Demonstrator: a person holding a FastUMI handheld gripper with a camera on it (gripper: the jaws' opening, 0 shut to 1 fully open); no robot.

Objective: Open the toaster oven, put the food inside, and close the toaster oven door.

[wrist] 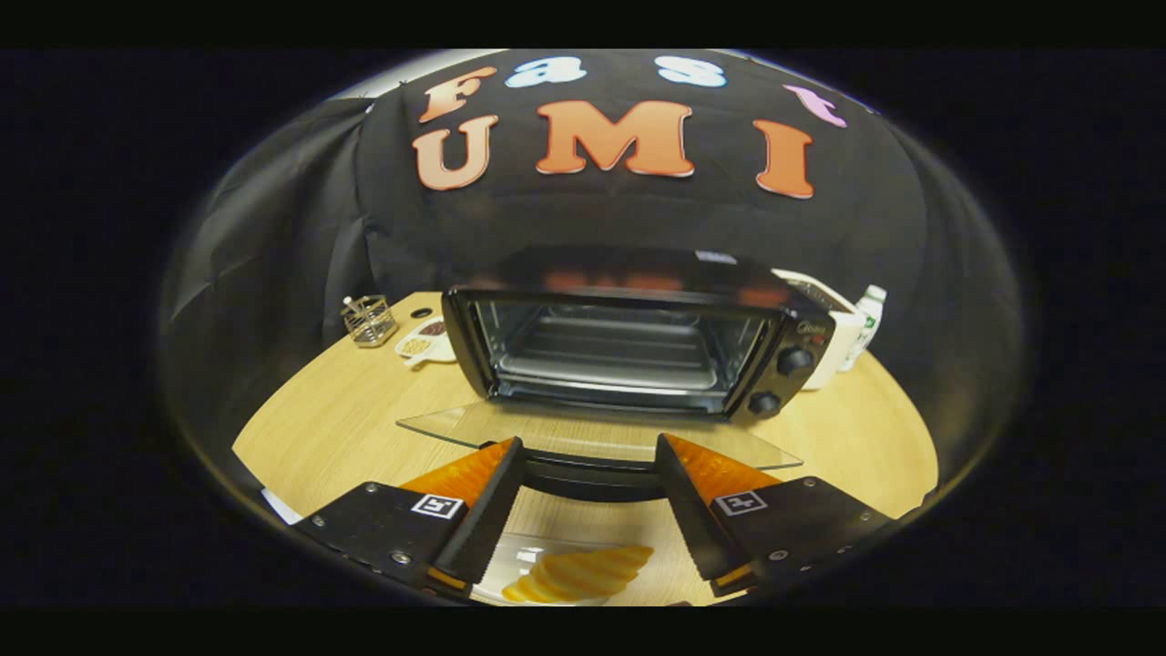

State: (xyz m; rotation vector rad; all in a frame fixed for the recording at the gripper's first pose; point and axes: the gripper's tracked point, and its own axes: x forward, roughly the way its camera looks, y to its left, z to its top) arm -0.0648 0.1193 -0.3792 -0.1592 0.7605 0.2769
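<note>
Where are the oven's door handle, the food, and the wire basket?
door handle [590,476], gripper view, its dark bar's middle
food [583,572], gripper view, yellow pieces' middle
wire basket [369,322], gripper view, mesh side

The gripper's [590,446] spread fingers hide the oven door handle's [592,476] ends; the food [578,574] between them, perhaps bread, is cut off.

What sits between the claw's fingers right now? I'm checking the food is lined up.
In the gripper view, a clear dish holding yellow ridged food lies between the open claw's fingers.
</note>
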